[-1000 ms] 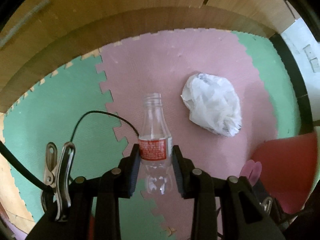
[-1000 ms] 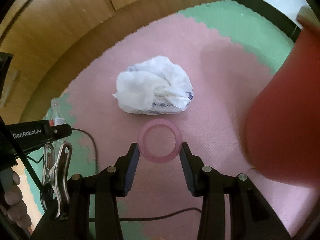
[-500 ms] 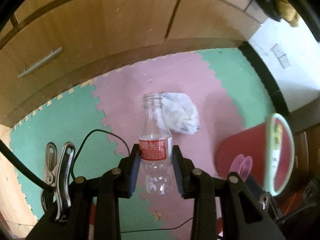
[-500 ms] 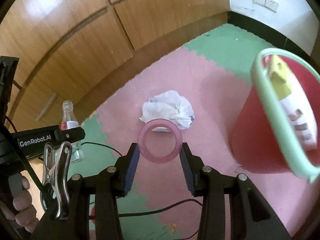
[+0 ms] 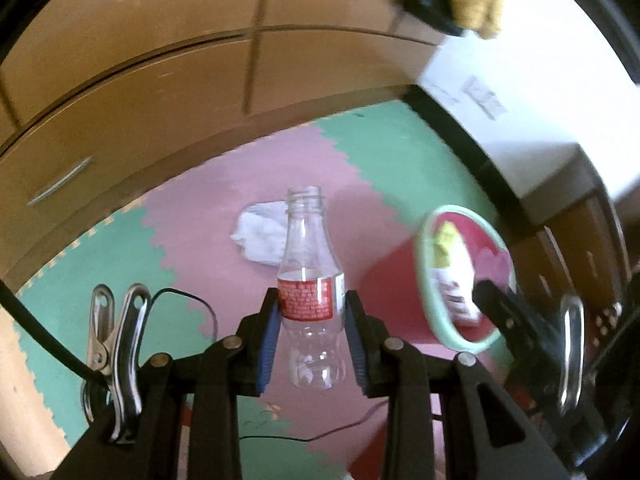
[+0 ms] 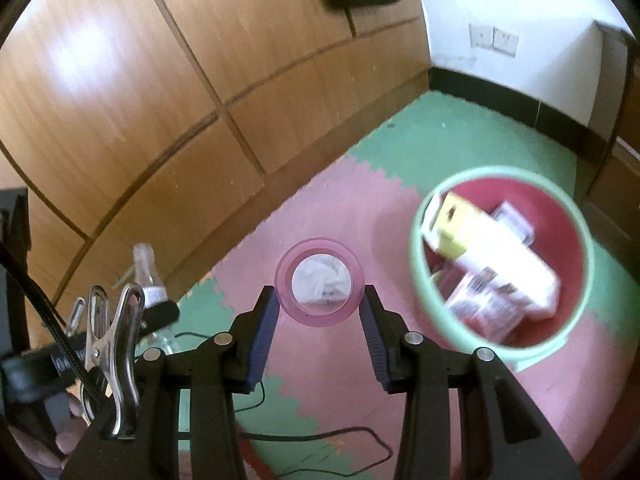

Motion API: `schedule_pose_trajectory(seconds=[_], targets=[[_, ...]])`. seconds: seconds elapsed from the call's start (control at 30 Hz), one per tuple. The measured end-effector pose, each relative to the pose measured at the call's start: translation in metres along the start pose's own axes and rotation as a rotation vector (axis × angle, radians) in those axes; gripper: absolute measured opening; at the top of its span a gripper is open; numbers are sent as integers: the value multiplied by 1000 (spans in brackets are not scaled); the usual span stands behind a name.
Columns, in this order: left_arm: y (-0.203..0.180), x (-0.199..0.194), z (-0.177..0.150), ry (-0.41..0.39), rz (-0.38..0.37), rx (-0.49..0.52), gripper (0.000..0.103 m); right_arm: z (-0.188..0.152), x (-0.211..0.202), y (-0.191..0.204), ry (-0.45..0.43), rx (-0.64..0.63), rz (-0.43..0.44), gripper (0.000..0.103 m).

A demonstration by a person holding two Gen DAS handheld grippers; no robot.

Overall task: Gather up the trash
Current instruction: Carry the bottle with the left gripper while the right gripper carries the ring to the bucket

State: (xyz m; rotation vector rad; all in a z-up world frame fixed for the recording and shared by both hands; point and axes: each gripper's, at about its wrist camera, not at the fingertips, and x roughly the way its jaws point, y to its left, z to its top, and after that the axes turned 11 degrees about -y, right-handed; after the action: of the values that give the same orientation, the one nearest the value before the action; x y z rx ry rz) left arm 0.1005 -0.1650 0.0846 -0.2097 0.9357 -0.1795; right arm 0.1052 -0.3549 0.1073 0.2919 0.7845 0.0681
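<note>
Both grippers raised off the mat since earlier frames; left fingers (image 5: 269,328) clamped on clear bottle (image 5: 310,280), right fingers (image 6: 262,332) clamped on pink ring (image 6: 320,283).

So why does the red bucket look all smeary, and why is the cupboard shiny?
Left wrist view: the red bucket and the walls are smeared by motion blur, while the bottle looks sharp. Right wrist view: the bucket rim is smeared too, and light makes a white glare patch on the wooden cupboard; the fisheye lens bends its lines.
</note>
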Motion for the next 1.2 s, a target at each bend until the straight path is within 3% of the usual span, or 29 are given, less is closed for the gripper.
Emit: schedule_pose_trajectory(seconds=[0.4,0.7,0.83,0.97,1.2], targets=[[-96,9,9,49,-197,84,32,51,-37,-69,-26,34,-56,42],[-165,59,-3,57,-313,172,32,45,-22,-141,12,148,-109,42],[-172,87,-11,94,-363,130,33,43,-11,-160,28,180,-131,42],[-171,115,-12,118,-351,76,32,43,5,-178,59,231,-148,42],[-178,144,-23,155,-308,102,32,35,26,-199,124,267,-168,42]])
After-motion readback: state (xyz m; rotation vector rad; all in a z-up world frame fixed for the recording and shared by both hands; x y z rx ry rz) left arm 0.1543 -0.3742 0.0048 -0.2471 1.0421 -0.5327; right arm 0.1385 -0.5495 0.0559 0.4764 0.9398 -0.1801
